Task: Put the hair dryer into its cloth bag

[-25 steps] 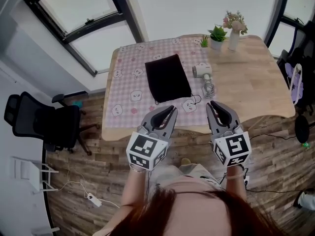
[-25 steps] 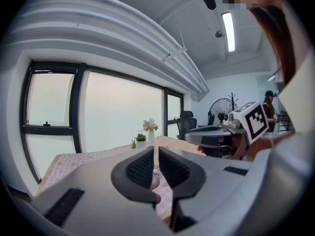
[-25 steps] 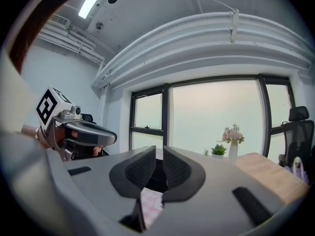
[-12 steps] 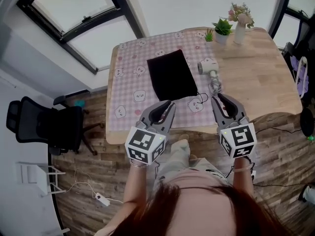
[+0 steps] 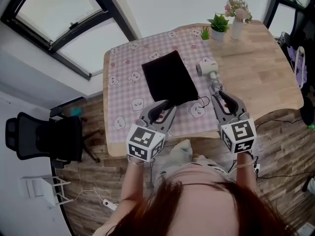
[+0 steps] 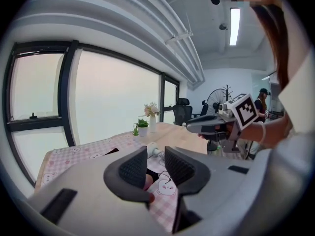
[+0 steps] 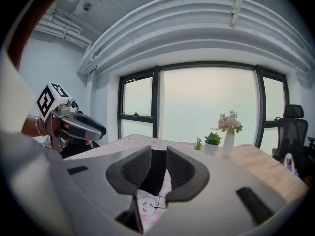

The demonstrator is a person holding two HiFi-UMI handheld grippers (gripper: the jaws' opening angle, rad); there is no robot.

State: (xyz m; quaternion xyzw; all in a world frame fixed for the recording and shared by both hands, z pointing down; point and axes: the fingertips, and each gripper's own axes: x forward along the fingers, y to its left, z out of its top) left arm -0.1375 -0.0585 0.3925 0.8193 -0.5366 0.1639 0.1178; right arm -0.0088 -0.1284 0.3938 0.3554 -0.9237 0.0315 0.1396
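The black cloth bag (image 5: 169, 79) lies flat on the pink checked tablecloth (image 5: 123, 107), its drawstring trailing at the near right corner. To its right on the cloth lies the white hair dryer (image 5: 206, 67), with its cord (image 5: 215, 86) bunched in front of it. My left gripper (image 5: 166, 107) hovers over the bag's near edge. My right gripper (image 5: 220, 96) is just short of the cord. The jaws of both are opening, with nothing between them. In the left gripper view the jaws (image 6: 155, 168) frame the hair dryer (image 6: 151, 149). In the right gripper view the jaws (image 7: 158, 168) frame the bag (image 7: 156, 173).
The cloth covers the left half of a wooden table (image 5: 261, 77). A small potted plant (image 5: 218, 26) and a vase of flowers (image 5: 237, 21) stand at its far edge. A black office chair (image 5: 44, 136) stands on the floor to the left.
Both grippers have moved forward from in front of the table to over its near edge, closer to the bag and the cord. Their jaws have parted.
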